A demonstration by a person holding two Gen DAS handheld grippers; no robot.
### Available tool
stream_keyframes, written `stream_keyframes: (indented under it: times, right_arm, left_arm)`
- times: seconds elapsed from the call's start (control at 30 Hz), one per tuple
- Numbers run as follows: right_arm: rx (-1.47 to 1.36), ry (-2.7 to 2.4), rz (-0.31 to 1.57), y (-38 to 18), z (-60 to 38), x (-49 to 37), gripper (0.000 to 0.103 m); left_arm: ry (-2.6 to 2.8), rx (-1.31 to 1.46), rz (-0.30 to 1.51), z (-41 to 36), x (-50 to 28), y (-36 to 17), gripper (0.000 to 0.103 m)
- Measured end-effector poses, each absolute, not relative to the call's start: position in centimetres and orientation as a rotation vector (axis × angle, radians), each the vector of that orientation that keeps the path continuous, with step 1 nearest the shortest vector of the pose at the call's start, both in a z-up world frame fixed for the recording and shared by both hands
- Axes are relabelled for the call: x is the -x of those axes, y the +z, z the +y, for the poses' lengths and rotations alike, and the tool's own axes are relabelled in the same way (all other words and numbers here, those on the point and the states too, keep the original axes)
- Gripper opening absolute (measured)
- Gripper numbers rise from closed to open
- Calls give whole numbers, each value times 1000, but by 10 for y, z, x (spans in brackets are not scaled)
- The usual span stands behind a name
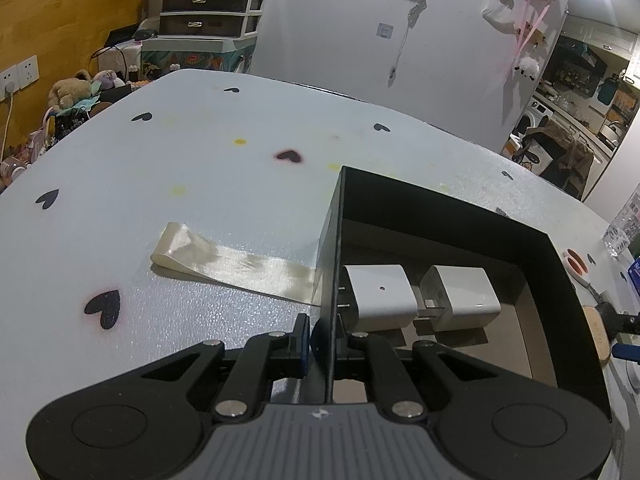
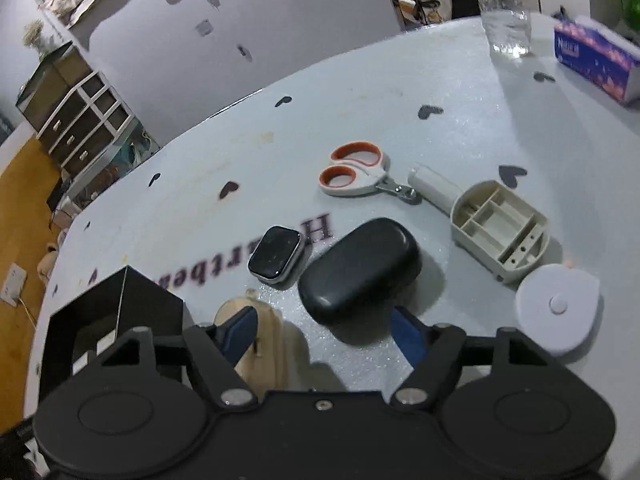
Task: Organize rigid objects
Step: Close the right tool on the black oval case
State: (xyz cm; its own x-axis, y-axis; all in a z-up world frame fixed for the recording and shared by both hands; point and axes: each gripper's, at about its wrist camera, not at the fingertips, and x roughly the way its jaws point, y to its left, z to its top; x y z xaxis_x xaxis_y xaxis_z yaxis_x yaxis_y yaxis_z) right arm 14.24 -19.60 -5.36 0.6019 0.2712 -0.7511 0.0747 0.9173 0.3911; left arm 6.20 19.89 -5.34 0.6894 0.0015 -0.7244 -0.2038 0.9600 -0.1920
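My left gripper (image 1: 326, 330) is shut on the left wall of a black open box (image 1: 448, 216). Two white chargers (image 1: 380, 296) (image 1: 464, 298) lie inside the box. The box also shows in the right wrist view (image 2: 120, 300) at the lower left. My right gripper (image 2: 324, 332) is open above the near end of a black oval case (image 2: 360, 270). A wooden piece (image 2: 260, 344) lies under its left finger. A smartwatch body (image 2: 276, 254), orange-handled scissors (image 2: 356, 174), a white cylinder (image 2: 434, 186), a beige compartment holder (image 2: 500, 230) and a white heart-shaped item (image 2: 556, 312) lie on the table.
A shiny ribbon strip (image 1: 236, 264) lies left of the box. A water bottle (image 2: 506, 8) and a tissue pack (image 2: 596, 58) stand at the far right. The table edge (image 2: 240, 98) curves at the back. Drawers (image 1: 212, 0) stand beyond the table.
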Motion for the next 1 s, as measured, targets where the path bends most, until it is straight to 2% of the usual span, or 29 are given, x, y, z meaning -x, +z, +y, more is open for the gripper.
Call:
stream_keyframes:
  times: [0.27,0.4,0.53,0.7,0.8,0.97,1.0]
  right_arm:
    - [-644,0,943,-67,-220,-154,74]
    - [-661,-13,934,-65,-219,-160,74]
    - [-549,-13,942,-63,-206,-169,77]
    - [-314,11,935,-58,-184,-179,87]
    - [-147,20,939,-57,-169,-184,89]
    - [-17,41,941,-61,-162,-190,87]
    - [-20,56,943,-60,-164,-191,80]
  left_arm:
    - [113,277,803,200,-62,-54,9]
    - [113,278,802,200,-62,-54,9]
    - [113,277,803,200,-62,-54,9]
    - [113,278,803,200,-62,-54,9]
    - [112,278,803,200,-61,-53,9]
    - [112,279,802,200,-61,-53,10]
    - [112,279,802,200,-61,-53,10]
